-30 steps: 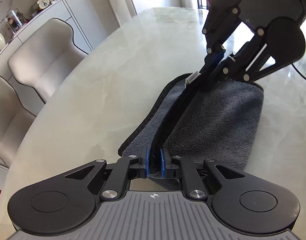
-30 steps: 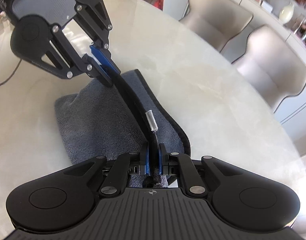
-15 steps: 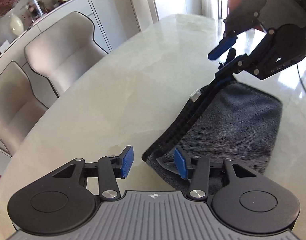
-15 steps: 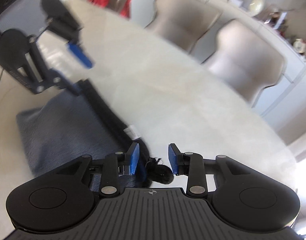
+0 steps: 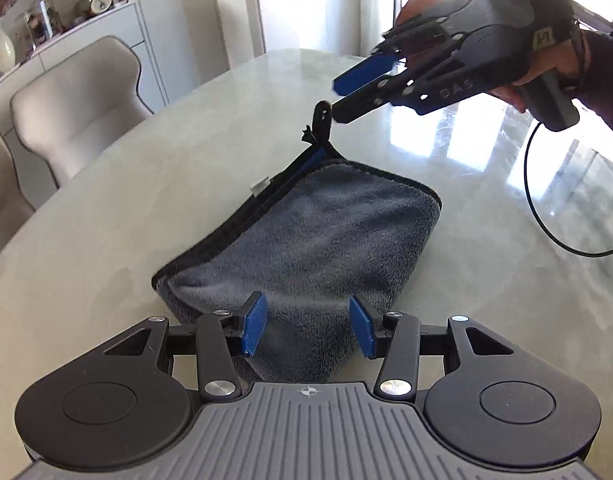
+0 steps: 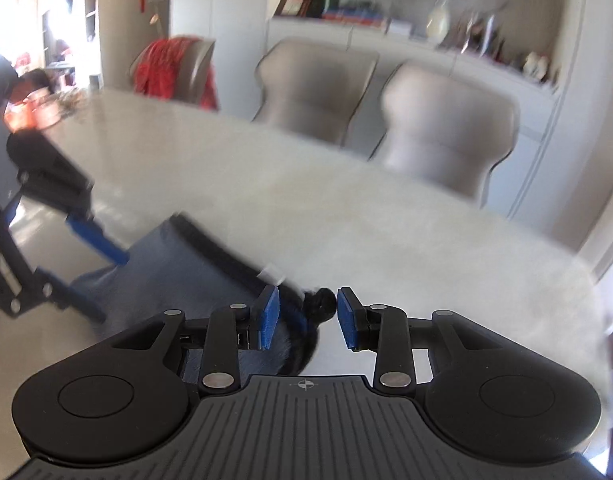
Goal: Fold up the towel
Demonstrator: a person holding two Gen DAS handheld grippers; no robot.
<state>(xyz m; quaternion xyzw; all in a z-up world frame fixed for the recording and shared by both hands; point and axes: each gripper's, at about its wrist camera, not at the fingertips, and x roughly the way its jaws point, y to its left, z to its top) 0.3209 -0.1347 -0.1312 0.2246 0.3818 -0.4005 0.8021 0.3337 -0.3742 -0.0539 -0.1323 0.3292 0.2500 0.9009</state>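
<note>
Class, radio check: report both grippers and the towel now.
Left gripper open. Right gripper open, black loop between pads. Towel folded on table. Nothing in the way.

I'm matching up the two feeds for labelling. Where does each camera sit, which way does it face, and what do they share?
Left wrist: sits on the left gripper, looking down along its open fingers over the towel toward the right gripper and the hand holding it.
Right wrist: sits on the right gripper, looking across the table toward two chairs; its fingers are open.
Shared: towel, table, chairs, and each shows the other gripper.
</note>
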